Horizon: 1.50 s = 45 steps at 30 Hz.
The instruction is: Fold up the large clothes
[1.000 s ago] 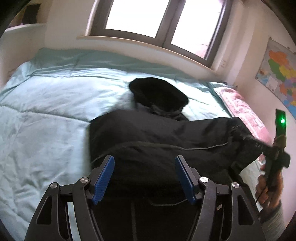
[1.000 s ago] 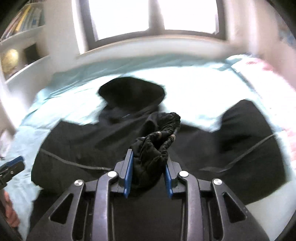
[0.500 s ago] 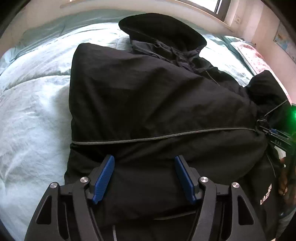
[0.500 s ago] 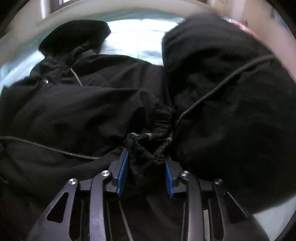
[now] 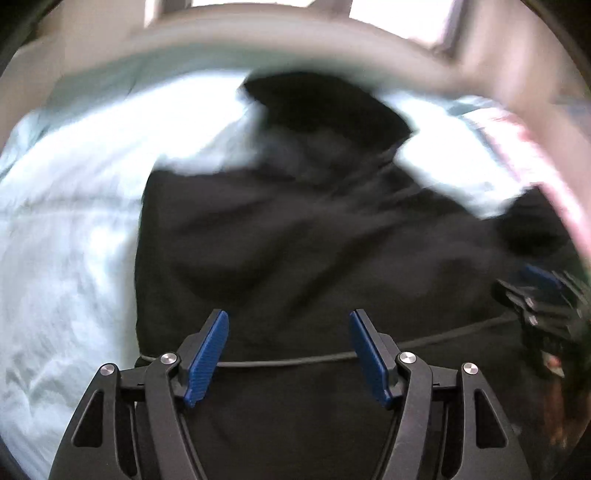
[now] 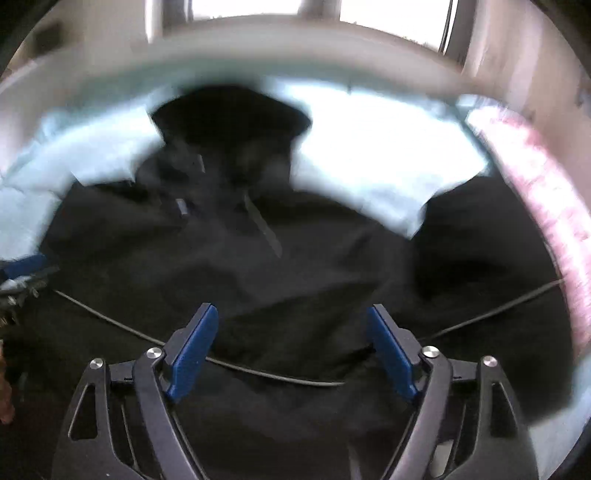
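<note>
A large black hooded jacket (image 5: 295, 236) lies spread on the pale blue bed (image 5: 66, 221), its hood (image 5: 317, 107) toward the window. In the right wrist view the same jacket (image 6: 258, 266) fills the middle, a sleeve (image 6: 480, 236) folded in at the right. My left gripper (image 5: 289, 349) hovers open over the jacket's lower part, nothing between its blue pads. My right gripper (image 6: 291, 349) is opening, its jaws wide apart above the fabric and a thin drawcord (image 6: 273, 374), holding nothing. The right gripper (image 5: 535, 291) also shows at the left wrist view's right edge. Both views are blurred.
A pink patterned pillow (image 6: 546, 192) lies along the bed's right side. A window (image 6: 258, 7) sits above the headboard ledge. The bedding left of the jacket is bare. A blue-padded left gripper (image 6: 26, 266) shows at the right wrist view's left edge.
My right gripper has let go of the bunched black sleeve cuff and its jaws have spread wide. Both views have dropped closer to the jacket, then tilted up toward the window.
</note>
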Tool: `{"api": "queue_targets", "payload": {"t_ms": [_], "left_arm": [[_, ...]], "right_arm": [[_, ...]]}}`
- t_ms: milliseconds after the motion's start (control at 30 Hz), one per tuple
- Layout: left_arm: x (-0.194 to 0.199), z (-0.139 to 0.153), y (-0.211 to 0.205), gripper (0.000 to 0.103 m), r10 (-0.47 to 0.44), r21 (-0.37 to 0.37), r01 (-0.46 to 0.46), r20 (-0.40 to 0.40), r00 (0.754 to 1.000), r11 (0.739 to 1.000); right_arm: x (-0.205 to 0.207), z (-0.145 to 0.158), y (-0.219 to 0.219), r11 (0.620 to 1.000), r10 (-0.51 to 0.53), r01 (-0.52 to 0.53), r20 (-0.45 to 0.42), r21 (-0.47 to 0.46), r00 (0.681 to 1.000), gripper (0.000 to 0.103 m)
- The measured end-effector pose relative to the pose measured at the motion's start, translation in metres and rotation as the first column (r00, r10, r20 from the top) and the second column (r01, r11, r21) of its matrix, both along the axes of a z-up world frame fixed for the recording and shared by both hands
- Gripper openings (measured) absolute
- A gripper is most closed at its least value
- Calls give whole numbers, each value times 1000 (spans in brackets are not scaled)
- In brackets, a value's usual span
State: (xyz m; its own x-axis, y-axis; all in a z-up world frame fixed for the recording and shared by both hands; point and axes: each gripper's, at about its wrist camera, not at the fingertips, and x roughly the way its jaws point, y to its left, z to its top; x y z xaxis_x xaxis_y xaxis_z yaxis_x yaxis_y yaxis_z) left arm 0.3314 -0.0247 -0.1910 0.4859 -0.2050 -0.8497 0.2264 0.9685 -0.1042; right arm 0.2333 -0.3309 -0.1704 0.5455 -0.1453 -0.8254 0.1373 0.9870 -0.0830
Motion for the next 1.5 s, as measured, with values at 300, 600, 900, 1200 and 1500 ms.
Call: {"api": "queue_targets", "payload": {"t_ms": [300, 600, 900, 1200, 1500], "left_arm": [[1, -17, 3, 69, -4, 11, 4, -20, 1000, 1000], [-64, 13, -23, 69, -93, -87, 97, 48, 995, 992], [-53, -40, -34, 75, -51, 19, 50, 32, 998, 999], [-87, -1, -40, 76, -46, 53, 43, 54, 997, 998], [-130, 52, -162, 76, -267, -117, 281, 119, 956, 953]], "right_arm": [[-10, -37, -17, 992, -18, 28, -84, 122, 996, 78], [-87, -3, -30, 996, 11, -8, -32, 89, 999, 75], [-96, -40, -32, 998, 21, -22, 20, 63, 1000, 77], [-127, -37, -34, 981, 17, -15, -8, 194, 1000, 80], [-231, 15, -124, 960, 0, -31, 109, 278, 994, 80]]}}
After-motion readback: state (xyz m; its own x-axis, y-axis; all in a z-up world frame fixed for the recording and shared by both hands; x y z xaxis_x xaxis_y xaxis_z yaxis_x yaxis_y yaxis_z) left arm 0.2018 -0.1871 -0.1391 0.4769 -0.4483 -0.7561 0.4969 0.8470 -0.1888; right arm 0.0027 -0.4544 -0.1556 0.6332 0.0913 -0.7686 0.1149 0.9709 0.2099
